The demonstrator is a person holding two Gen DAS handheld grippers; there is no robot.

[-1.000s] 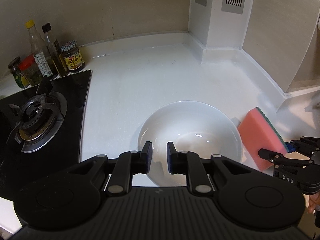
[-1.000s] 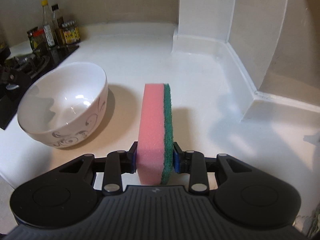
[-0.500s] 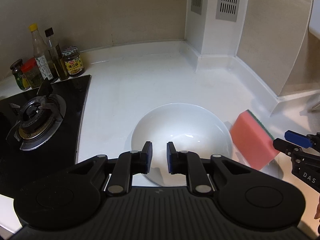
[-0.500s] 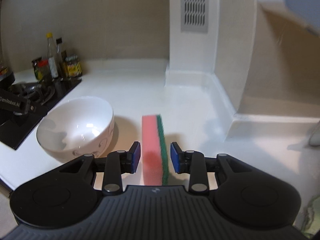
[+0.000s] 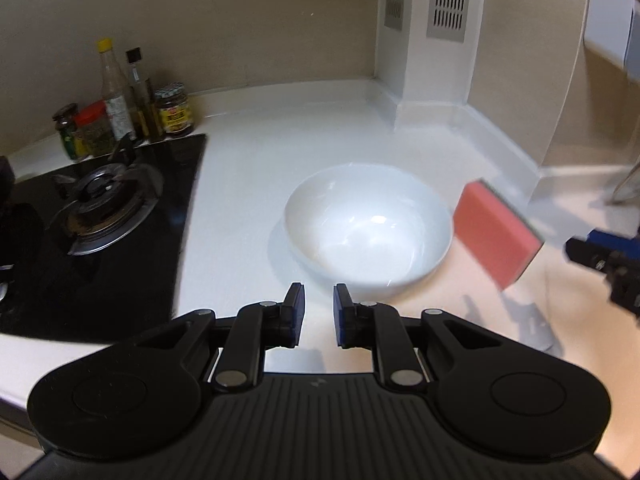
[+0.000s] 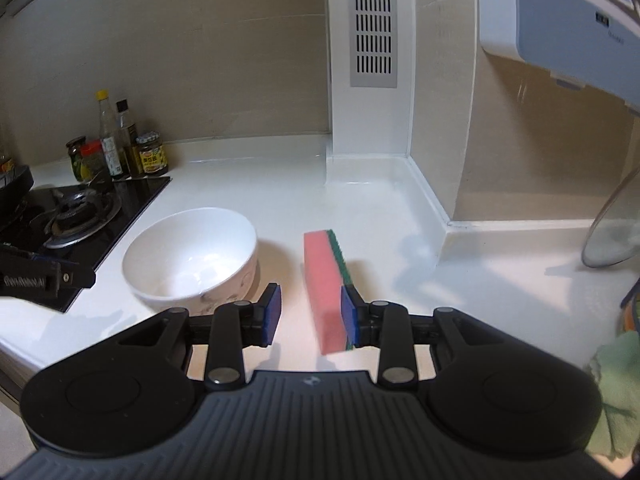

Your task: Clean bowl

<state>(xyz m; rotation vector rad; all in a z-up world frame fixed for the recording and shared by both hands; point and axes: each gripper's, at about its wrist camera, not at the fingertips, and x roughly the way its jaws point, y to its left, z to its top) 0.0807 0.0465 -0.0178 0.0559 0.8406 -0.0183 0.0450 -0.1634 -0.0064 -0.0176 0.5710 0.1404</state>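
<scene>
Both grippers empty, jaws apart: left gripper (image 5: 319, 314), right gripper (image 6: 308, 314). Sponge (image 6: 326, 280) on desk (image 6: 400, 216) at bowl's (image 6: 190, 256) 3 o'clock. Task looks finished.

white bowl (image 6: 190, 256), pink-green sponge (image 6: 326, 288)

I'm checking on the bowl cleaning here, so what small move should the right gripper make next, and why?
Probably draw the right gripper straight back off the sponge. Its jaws stand open, the sponge stands on edge on the counter beside the white bowl, and the bowl's inside looks clean. The left gripper is open and empty too.
</scene>
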